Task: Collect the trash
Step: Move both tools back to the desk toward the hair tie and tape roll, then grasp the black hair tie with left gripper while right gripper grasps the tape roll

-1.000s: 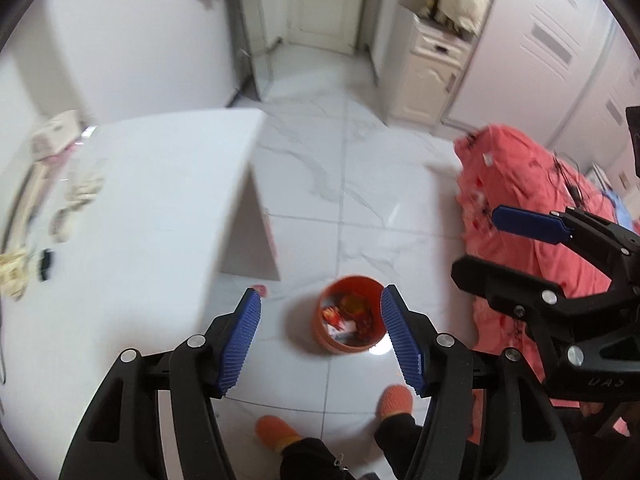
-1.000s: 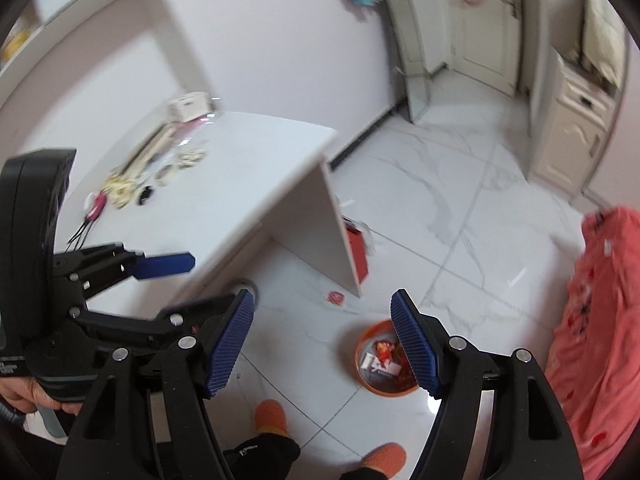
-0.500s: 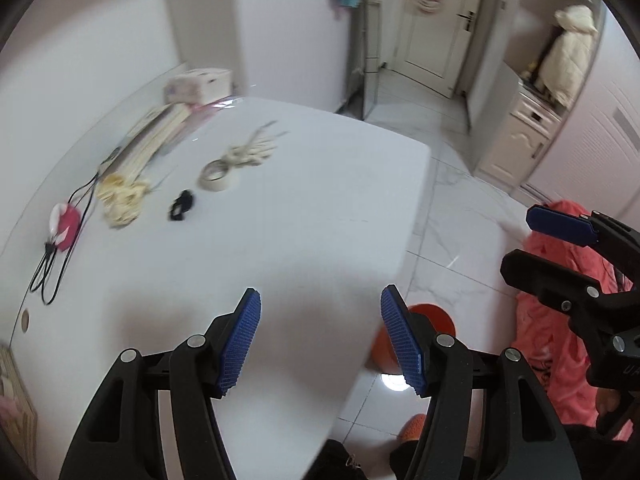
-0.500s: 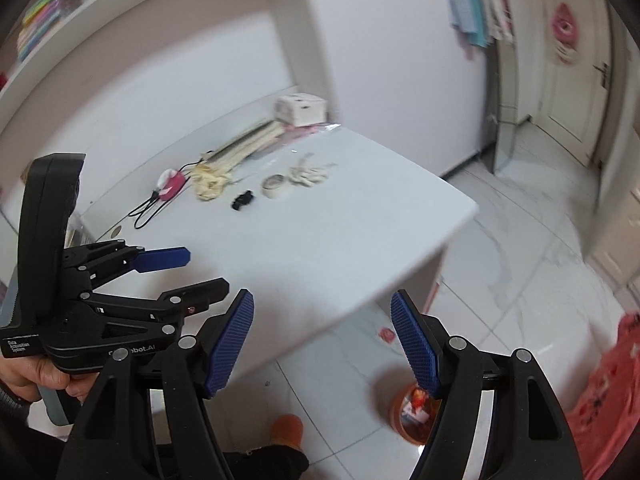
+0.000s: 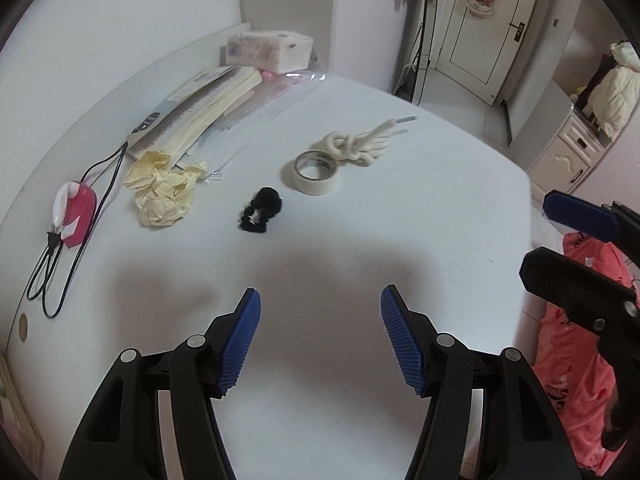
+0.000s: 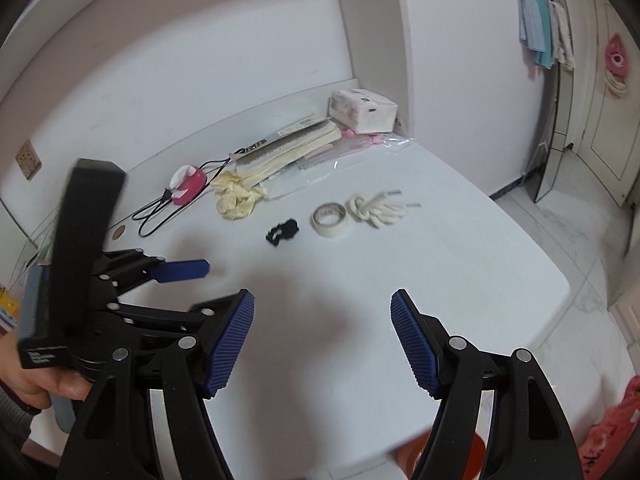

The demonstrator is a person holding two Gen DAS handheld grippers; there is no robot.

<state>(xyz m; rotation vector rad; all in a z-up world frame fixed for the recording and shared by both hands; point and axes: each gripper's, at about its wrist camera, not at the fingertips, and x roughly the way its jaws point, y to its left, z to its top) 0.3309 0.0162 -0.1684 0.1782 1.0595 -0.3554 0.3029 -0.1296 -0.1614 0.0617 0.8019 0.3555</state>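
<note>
On the white table lie a crumpled yellow paper, a small black wad, a roll of masking tape and a knotted white rope. My left gripper hovers open over the table's near part, nothing between its blue pads. My right gripper is also open and empty, to the right of the left one. The orange bin peeks out under the table's near edge.
A tissue pack, a stack of booklets and plastic sleeves, and a pink device with a black cable sit along the wall side. A red quilt lies at right. A door and white cabinet stand beyond.
Both views swung from the floor and orange bin up onto the table top. The items on the table came closer. Both grippers stayed open and empty.
</note>
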